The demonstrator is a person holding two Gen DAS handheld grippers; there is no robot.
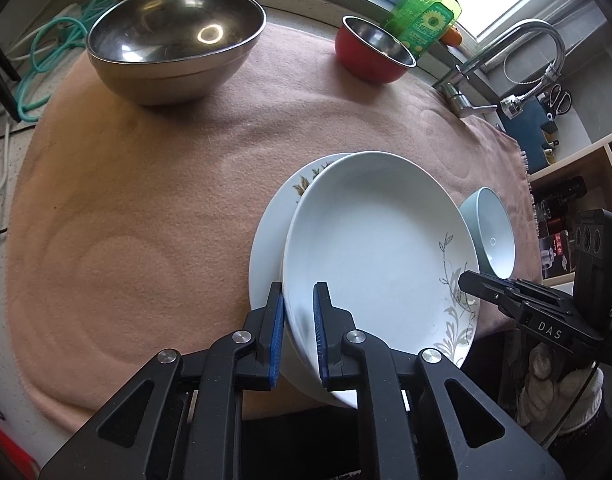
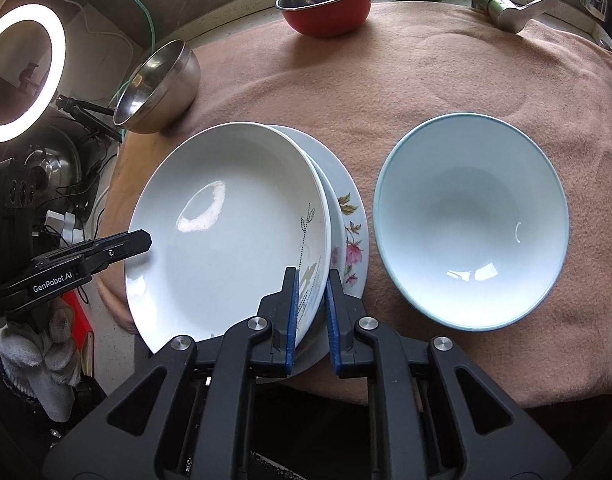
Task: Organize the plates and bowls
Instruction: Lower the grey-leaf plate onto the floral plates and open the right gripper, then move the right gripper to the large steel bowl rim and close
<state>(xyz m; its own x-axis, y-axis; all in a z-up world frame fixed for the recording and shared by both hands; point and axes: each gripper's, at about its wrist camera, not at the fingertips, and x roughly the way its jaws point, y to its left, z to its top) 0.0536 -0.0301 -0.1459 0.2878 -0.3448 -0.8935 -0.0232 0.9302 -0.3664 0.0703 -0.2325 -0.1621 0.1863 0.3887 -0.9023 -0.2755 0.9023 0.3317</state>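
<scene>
A white deep plate (image 1: 370, 240) with a grey leaf print lies tilted on top of a flowered white plate (image 1: 265, 248) on the pink cloth (image 1: 145, 200). My left gripper (image 1: 298, 328) is shut on the deep plate's near rim. My right gripper (image 2: 310, 316) is shut on the opposite rim of the same deep plate (image 2: 225, 232), above the flowered plate (image 2: 350, 232). A pale blue bowl (image 2: 470, 220) sits right of the plates; it also shows in the left wrist view (image 1: 492, 236). A large steel bowl (image 1: 173, 40) and a red bowl (image 1: 370, 52) stand at the back.
A green soap bottle (image 1: 426, 12) and a tap (image 1: 518, 60) stand behind the cloth by the window. A ring light (image 2: 21, 72) and cables are off the left edge. Shelves (image 1: 578, 208) stand at the right. The cloth's front edge is close to both grippers.
</scene>
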